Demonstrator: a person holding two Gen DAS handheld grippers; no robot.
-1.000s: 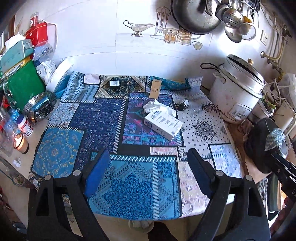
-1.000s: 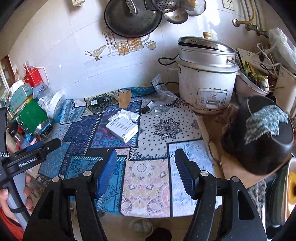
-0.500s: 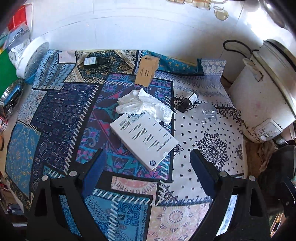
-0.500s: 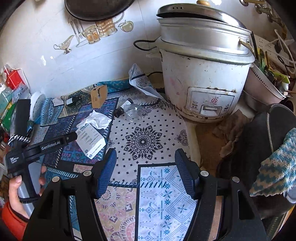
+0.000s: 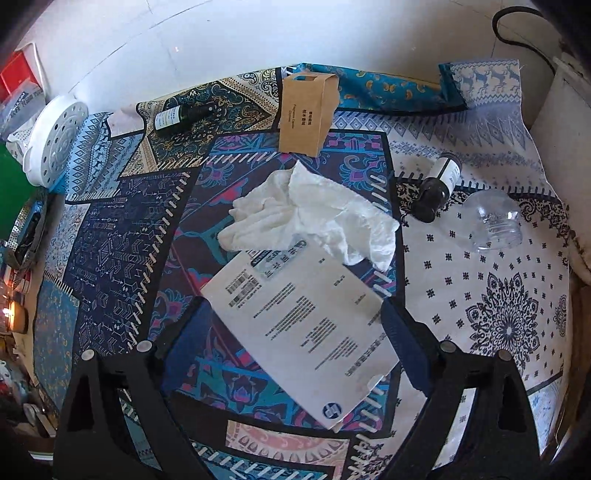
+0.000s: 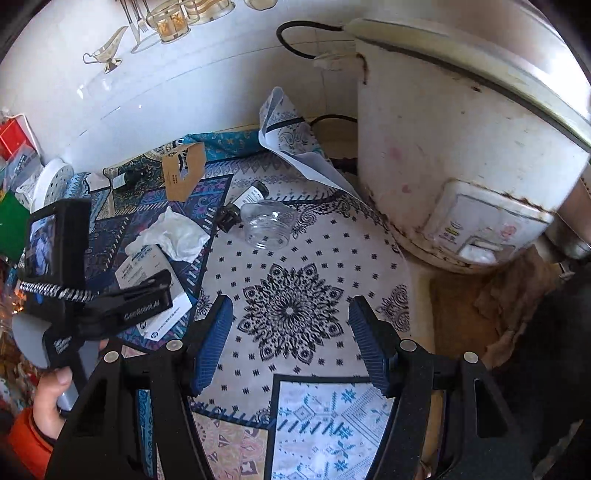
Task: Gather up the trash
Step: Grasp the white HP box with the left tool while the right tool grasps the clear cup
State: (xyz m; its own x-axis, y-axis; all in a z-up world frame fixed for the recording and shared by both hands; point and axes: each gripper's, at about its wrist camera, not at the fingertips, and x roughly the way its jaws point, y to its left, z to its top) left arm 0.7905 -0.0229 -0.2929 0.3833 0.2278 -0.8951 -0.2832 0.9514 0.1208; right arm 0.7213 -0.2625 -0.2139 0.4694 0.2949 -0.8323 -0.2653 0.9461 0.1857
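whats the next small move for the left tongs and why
Probably lower the left tongs a little and close them on the white box. They are open and already straddle it, and the box lies flat on the cloth, partly under the crumpled tissue.

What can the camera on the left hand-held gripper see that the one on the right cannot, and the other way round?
Only the left wrist view shows the lit candle at the far left edge.

Only the right wrist view shows the big white rice cooker whole, its panel included, the wall drawings of glasses, and the left hand-held gripper from outside, over the white printed box.

Both show that box, the crumpled tissue, the brown cardboard sleeve, the small dark bottle and the clear plastic cup on the patterned cloth.
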